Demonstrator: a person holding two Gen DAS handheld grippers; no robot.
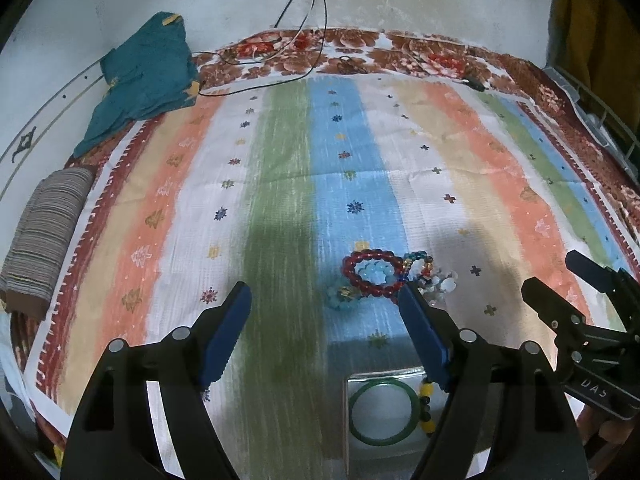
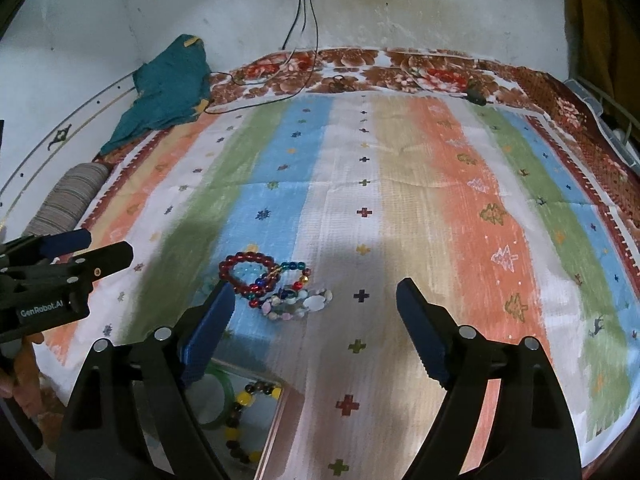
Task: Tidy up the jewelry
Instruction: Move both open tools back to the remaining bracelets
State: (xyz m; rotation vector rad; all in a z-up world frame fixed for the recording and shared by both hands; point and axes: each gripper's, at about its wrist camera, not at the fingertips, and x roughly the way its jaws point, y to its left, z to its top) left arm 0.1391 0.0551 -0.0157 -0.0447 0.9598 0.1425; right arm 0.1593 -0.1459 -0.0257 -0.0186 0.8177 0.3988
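A pile of bead bracelets lies on the striped cloth: a red bead bracelet, a pale blue one, a multicoloured one and a white pearly one. A clear tray near the front edge holds a green bangle and a yellow-and-dark bead bracelet. My left gripper is open and empty, just short of the pile. My right gripper is open and empty, right of the pile; it also shows in the left wrist view.
A teal cloth lies at the back left. A striped roll lies at the left edge. Cables hang from the wall onto the flowered blanket. A wire rack stands at the right.
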